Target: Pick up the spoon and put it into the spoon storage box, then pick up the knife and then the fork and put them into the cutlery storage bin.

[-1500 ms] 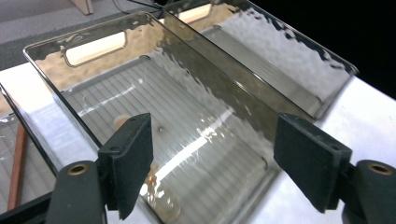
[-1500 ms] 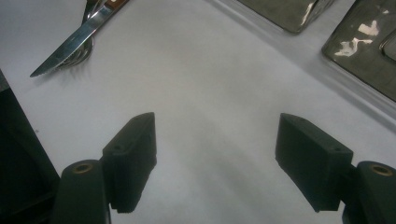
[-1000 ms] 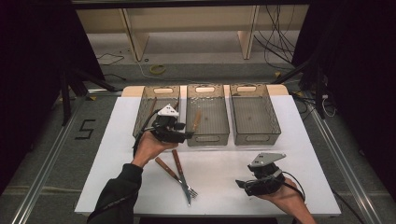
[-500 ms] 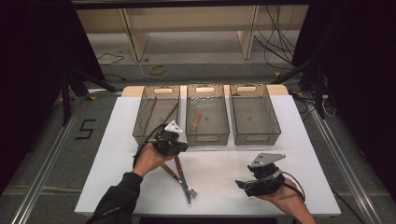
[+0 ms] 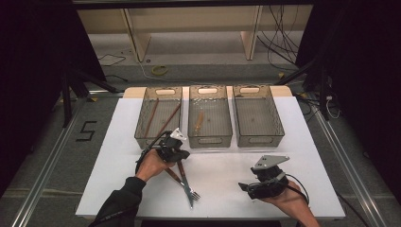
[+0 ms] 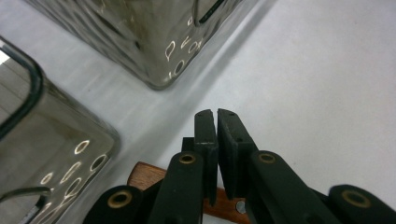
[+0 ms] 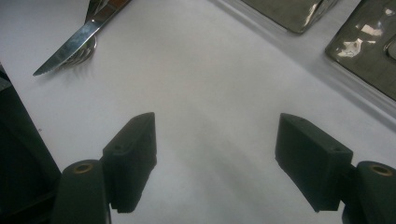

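A knife and a fork [image 5: 191,191] with brown wooden handles lie crossed on the white table [image 5: 227,165], front left of centre. My left gripper [image 5: 177,153] is down at the far ends of those handles. Its jaws have just been closing and now stand together [image 6: 216,114], with nothing visible between the pads. One wooden handle [image 6: 144,175] passes underneath them. My right gripper [image 5: 246,187] rests at the front right and points left; its jaws [image 7: 215,158] stand wide apart over bare table. The knife blade [image 7: 65,49] lies ahead of it, over the fork.
Three clear trays stand side by side at the back. The left tray [image 5: 142,135] holds long wooden-handled pieces, the middle tray [image 5: 209,139] one small piece [image 5: 199,120], and the right tray [image 5: 257,139] looks bare. Two tray corners [image 6: 154,74] stand close ahead of my left gripper.
My left hand has come down and toward the front, from the trays' near edge to the cutlery handles. The right hand has stayed put.
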